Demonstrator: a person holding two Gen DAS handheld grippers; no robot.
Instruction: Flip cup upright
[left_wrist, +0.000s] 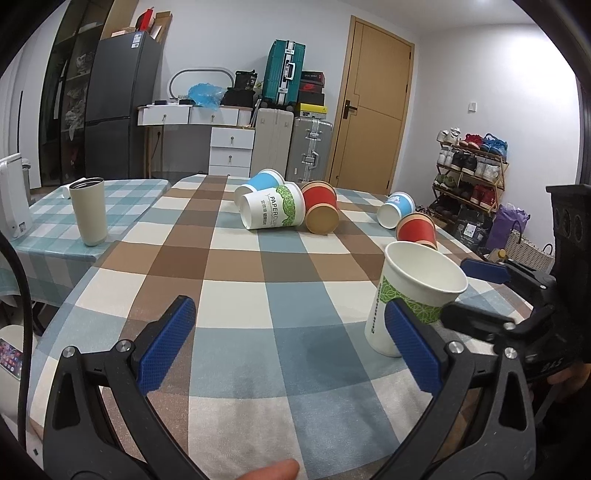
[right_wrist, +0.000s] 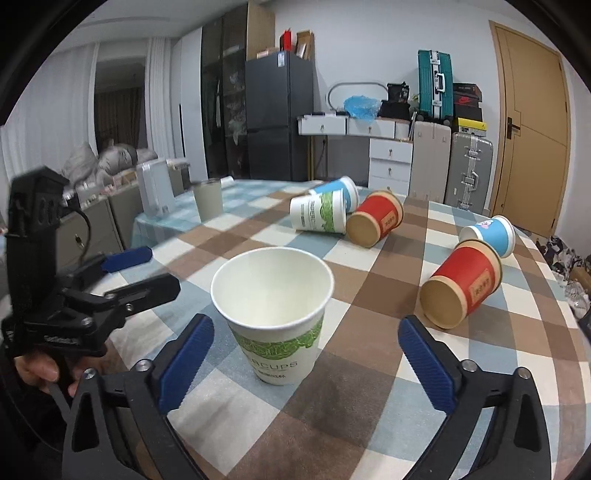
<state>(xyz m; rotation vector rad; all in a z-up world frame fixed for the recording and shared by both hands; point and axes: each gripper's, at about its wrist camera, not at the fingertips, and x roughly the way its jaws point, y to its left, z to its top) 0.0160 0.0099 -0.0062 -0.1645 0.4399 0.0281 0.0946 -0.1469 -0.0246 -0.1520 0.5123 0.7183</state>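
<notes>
A white paper cup with a green leaf band stands upright on the checked tablecloth, mouth up; it also shows in the left wrist view. My right gripper is open, its blue pads on either side of the cup and apart from it. My left gripper is open and empty, to the left of the cup; its right pad overlaps the cup in view. Several other cups lie on their sides: a white one, a blue one, two red ones and another blue one.
A cream tumbler stands on the adjoining teal checked table, next to a white appliance. The table's right edge curves away near a shoe rack. Suitcases, drawers and a fridge stand behind the table.
</notes>
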